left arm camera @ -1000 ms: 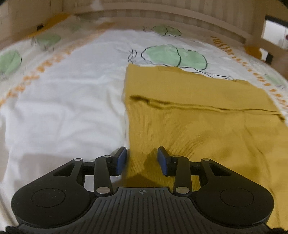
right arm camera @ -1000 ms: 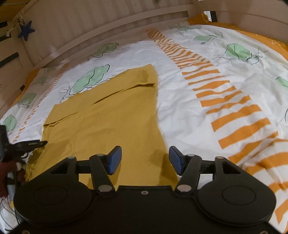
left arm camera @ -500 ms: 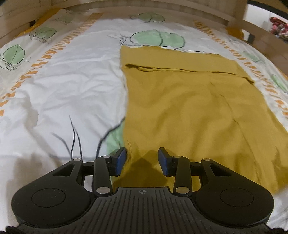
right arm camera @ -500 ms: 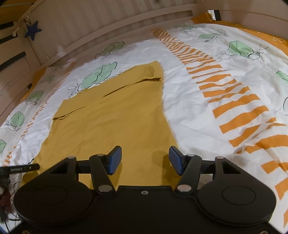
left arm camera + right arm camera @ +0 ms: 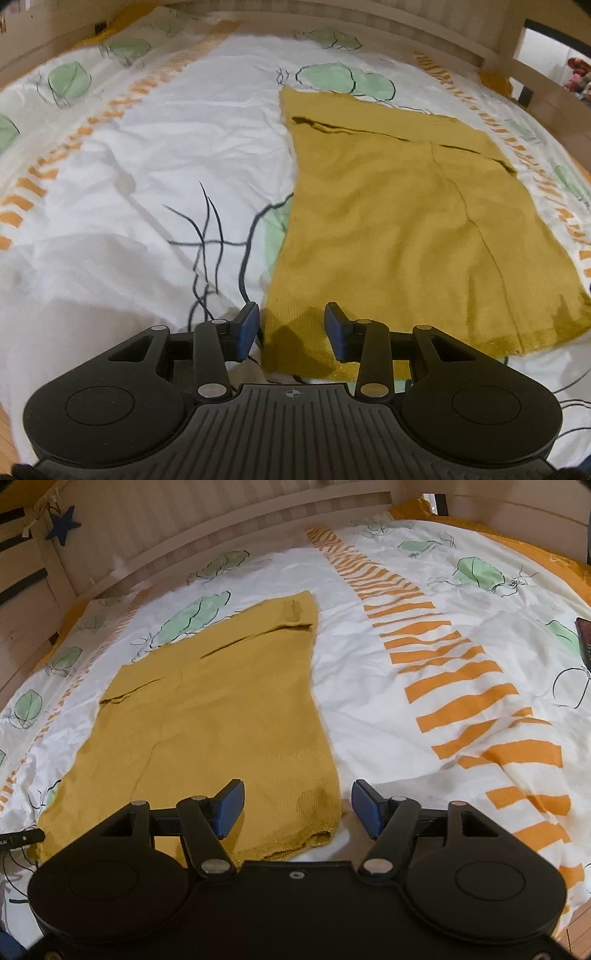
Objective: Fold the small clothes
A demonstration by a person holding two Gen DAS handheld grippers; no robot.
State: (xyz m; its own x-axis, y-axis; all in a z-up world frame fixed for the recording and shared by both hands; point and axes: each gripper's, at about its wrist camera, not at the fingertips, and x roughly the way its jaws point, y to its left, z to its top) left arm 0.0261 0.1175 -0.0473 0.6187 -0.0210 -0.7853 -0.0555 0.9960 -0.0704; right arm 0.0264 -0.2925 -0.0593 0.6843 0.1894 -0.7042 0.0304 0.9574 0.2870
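Note:
A mustard-yellow knit garment (image 5: 399, 221) lies flat on the bed, its far part folded over with a dark crease line. It also shows in the right wrist view (image 5: 221, 709). My left gripper (image 5: 291, 326) is open and empty, its blue pads just above the garment's near left hem corner. My right gripper (image 5: 297, 808) is open and empty above the near right hem corner.
The bed is covered by a white sheet (image 5: 147, 155) printed with green leaves and orange stripes (image 5: 461, 686). A wooden slatted bed rail (image 5: 207, 520) runs along the far side. A dark flat object (image 5: 584, 638) lies at the right edge. The left gripper's tip (image 5: 20, 838) shows at the far left.
Both grippers have pulled back toward the near hem of the garment, so its near edge has come into view. Both stay open. The garment has not moved.

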